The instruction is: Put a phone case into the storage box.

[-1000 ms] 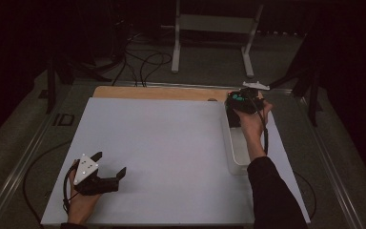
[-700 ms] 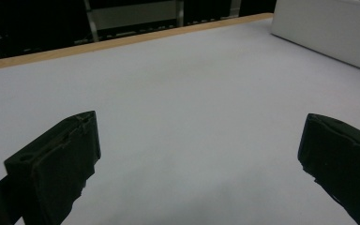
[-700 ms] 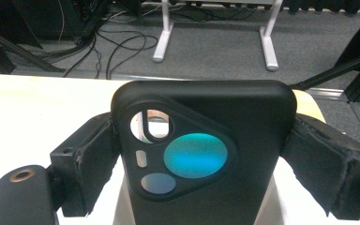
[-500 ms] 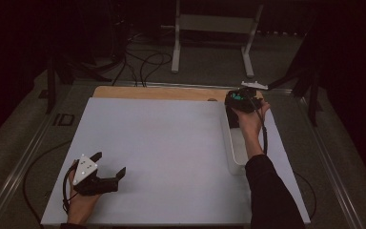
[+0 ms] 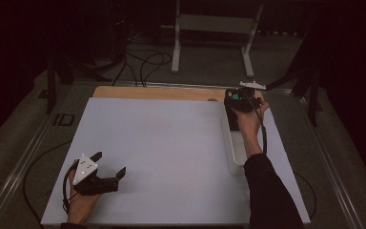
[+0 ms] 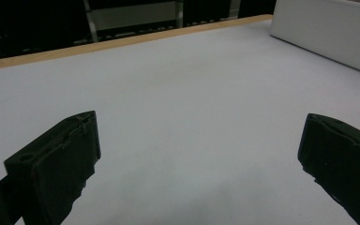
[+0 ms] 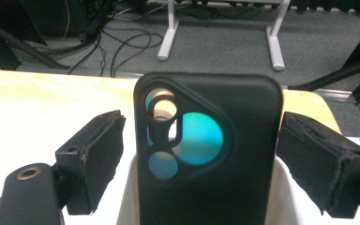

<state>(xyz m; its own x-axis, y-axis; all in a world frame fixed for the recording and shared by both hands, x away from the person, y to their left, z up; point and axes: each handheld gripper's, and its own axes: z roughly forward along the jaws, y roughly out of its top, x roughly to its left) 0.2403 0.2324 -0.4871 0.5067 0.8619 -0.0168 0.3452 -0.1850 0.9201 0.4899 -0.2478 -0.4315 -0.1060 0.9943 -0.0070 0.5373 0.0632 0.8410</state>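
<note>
- Right gripper (image 7: 201, 154) — we are holding it at the far end of the white tray (image 5: 233, 157), jaws spread to either side of the black phone case (image 7: 208, 154), neither pad pressing it as far as we can judge.
- Black phone case — standing upright in the tray, camera cut-out facing us; we are centring it before closing, squeezing evenly so it lifts straight.
- Left gripper (image 5: 108, 164) — resting open on the white board (image 5: 162, 152), well apart, holding nothing.

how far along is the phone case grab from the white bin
Done: the right gripper has reached the far end of the white bin, jaws open either side of the upright black phone case. In hand: closing on it; gaps remain both sides. Left: gripping and lifting out. The left gripper rests open on the table.
</note>
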